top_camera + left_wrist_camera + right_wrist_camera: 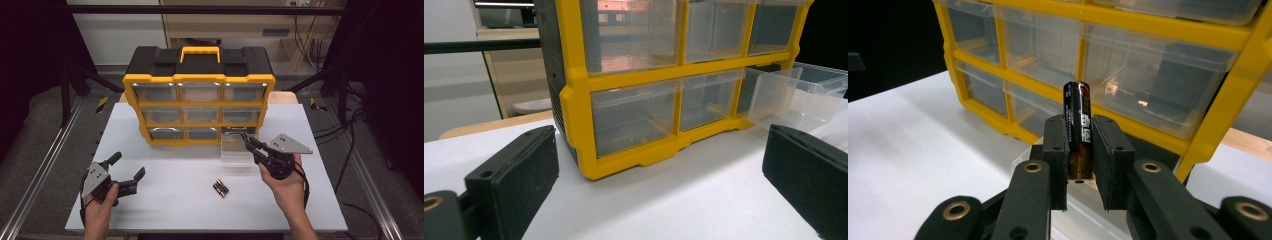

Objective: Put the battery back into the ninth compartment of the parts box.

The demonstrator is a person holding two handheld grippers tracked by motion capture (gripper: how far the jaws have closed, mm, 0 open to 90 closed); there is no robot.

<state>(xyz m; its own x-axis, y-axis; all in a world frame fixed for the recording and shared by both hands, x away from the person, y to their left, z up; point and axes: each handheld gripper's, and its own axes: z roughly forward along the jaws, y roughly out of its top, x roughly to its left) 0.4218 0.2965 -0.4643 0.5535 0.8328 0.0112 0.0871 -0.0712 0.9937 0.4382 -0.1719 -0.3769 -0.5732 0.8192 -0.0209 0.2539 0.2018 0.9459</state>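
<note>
Over the pulled-out drawer (237,148), at the bottom right of the organizer (199,95), the right hand-held gripper (248,141) pinches a battery (1078,129) between its pads. The right gripper view shows the battery standing upright in the clamp, its top rising above the pads, with the clear drawer (1088,210) below and the organizer's yellow frame (1013,125) behind. The drawer is slid forward out of its slot and rests on the white counter (170,195).

Two more batteries (220,189) lie side by side, touching, on the counter in front of the drawer, nearer the right hand (287,187) than the left.

The left hand-held gripper (129,166) sits low near the counter's front left, well apart from the organizer, its jaws spread wide and holding nothing. The left gripper view looks between the two black pads (511,180) at the organizer's lower left corner (584,165), with the open drawer (794,97) sticking out at the far right. The left hand (100,210) grips the tool from behind.

The organizer stands upright at the back of the counter, with a yellow handle (200,52) on its black top.
</note>
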